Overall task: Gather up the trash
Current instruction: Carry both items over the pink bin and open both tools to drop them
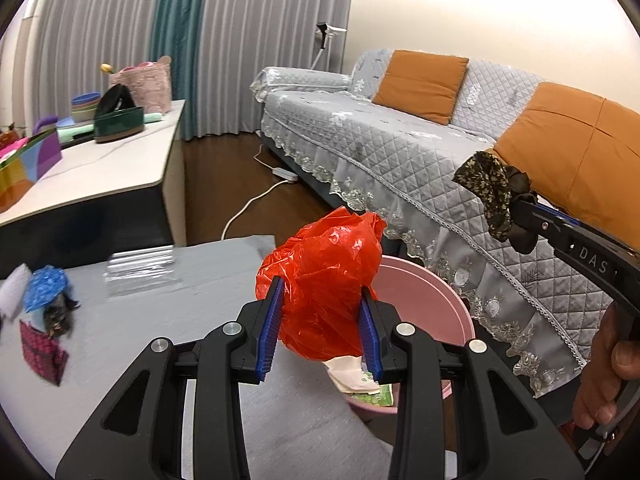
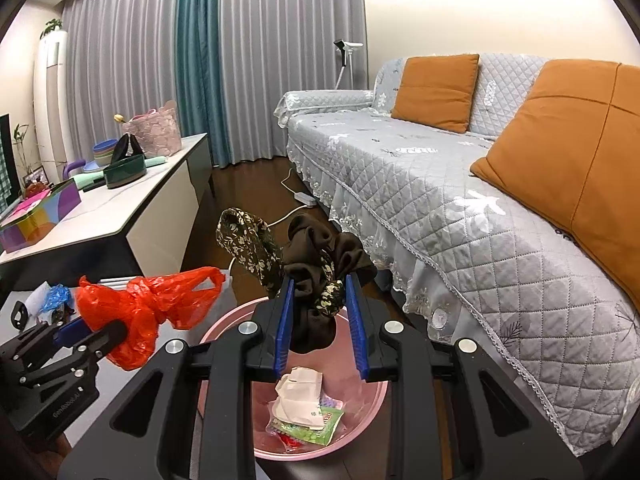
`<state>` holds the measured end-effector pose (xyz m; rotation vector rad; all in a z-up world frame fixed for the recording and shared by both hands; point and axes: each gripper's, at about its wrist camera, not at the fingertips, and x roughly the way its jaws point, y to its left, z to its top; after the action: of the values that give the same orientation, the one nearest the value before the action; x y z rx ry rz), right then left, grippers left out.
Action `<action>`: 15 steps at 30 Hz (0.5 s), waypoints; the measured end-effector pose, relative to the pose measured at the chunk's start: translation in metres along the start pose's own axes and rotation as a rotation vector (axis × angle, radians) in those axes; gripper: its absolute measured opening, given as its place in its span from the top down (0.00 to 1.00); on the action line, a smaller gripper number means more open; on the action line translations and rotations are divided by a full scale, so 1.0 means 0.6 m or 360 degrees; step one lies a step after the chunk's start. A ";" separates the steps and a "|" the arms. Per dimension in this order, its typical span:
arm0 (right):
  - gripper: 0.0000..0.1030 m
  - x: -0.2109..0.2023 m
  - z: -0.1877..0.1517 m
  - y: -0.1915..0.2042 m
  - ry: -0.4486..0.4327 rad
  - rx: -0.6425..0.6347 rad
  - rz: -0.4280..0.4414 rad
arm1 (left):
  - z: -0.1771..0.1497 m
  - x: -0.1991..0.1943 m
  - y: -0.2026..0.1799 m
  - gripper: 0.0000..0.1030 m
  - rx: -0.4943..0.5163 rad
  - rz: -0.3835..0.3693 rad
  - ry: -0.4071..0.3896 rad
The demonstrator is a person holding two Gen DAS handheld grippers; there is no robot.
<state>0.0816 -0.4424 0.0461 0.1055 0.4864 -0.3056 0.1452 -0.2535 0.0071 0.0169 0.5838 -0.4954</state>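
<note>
My left gripper (image 1: 322, 320) is shut on a crumpled red plastic bag (image 1: 324, 272) and holds it at the near rim of a pink trash bin (image 1: 424, 300). My right gripper (image 2: 320, 320) is shut on a dark brown and floral fabric scrunchie (image 2: 316, 268) and holds it above the same pink bin (image 2: 372, 408), which has paper and wrappers (image 2: 304, 404) inside. The red bag (image 2: 148, 304) and left gripper (image 2: 92, 332) also show at the left of the right wrist view. The scrunchie (image 1: 496, 192) and right gripper show at the right of the left wrist view.
A grey low table (image 1: 160, 320) carries a blue plastic scrap (image 1: 46, 288), a pink patterned item (image 1: 42, 350) and clear film (image 1: 140, 268). A grey quilted sofa (image 2: 460, 208) with orange cushions (image 2: 436, 88) stands right. A white counter (image 2: 120, 208) with bowls and baskets stands left.
</note>
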 end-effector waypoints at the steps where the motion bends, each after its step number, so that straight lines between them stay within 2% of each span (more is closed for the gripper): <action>1: 0.75 0.003 0.000 -0.002 0.0004 0.0005 -0.0003 | 0.001 0.006 -0.002 0.66 0.0001 -0.0004 0.0006; 15: 0.75 0.052 -0.003 -0.011 0.0066 0.0031 -0.0031 | 0.016 0.079 -0.015 0.66 0.0021 -0.0037 0.0059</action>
<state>0.1047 -0.4568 0.0297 0.1263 0.5255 -0.3278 0.1801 -0.2839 -0.0090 0.0322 0.6176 -0.5226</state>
